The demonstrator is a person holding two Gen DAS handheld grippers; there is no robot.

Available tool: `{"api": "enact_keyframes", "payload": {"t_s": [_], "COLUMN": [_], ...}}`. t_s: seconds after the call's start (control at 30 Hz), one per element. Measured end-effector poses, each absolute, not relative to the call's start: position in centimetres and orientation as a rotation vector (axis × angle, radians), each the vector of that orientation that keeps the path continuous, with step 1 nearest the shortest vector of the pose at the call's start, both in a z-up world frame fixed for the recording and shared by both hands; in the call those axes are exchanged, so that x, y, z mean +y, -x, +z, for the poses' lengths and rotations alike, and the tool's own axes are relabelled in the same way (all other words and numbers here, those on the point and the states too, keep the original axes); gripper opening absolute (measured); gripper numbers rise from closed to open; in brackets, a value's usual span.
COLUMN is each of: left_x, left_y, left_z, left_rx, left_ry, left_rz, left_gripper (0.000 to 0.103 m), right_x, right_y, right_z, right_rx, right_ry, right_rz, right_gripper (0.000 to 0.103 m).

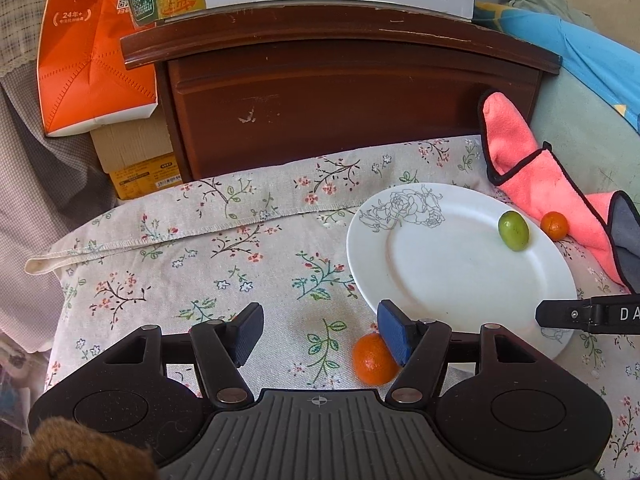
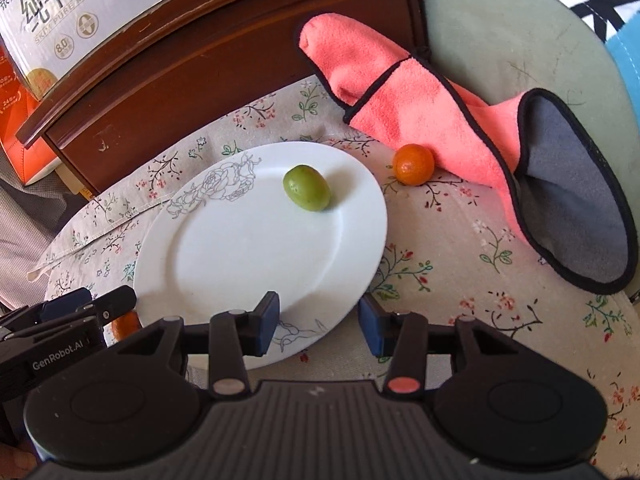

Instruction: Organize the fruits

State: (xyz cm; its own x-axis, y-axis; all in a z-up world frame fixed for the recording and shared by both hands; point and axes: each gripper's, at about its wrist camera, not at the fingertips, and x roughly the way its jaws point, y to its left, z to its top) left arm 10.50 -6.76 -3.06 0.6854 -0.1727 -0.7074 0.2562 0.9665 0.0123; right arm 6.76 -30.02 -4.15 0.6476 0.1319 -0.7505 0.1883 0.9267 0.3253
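My left tool (image 2: 60, 316) reads "GenRobot.AI" on its body. The milk carton (image 2: 60, 12) on the nightstand says "纯牛奶", "PURE MILK", "8.0" and "250mL×24". The orange box (image 1: 88, 52) beside it shows "90", "24年+".

Black tool (image 1: 320, 330), blue ribbed pads (image 1: 394, 330)

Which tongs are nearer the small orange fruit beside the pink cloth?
Right. The right tongs sit open at the white plate's near rim; the left tongs are across the plate from the small orange fruit.
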Motion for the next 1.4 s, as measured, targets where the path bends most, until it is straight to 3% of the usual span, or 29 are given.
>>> {"api": "enact_keyframes", "payload": {"t_s": [0.47, 0.77, 0.97, 1.4], "left_x": [-6.0, -6.4, -6.8, -6.7], "left_y": [-10.9, -10.8, -10.6, -10.7], "left_z": [-3.1, -3.0, -3.0, -3.0], "left_rx": [0.808, 0.816, 0.815, 0.816], "left_ry": [-0.082, -0.067, -0.068, -0.065], "left_rz": [-0.194, -0.208, -0.204, -0.195], "left_gripper": [0.063, 0.063, 0.063, 0.063], "right_x": [-33.8, -35.8, -35.4, -35.7], "right_y": [-7.8, -10.6, -12.5, -13.7], "right_z": [-3.1, -3.4, -4.1, -5.6], "right_rx": [0.745, 0.687, 0.698, 0.703], "right_ry": [-0.418, -0.379, -0.311, -0.338], "right_rz": [-0.142, -0.164, -0.152, -0.169], "right_gripper": [0.045, 0.029, 0.025, 0.029]}}
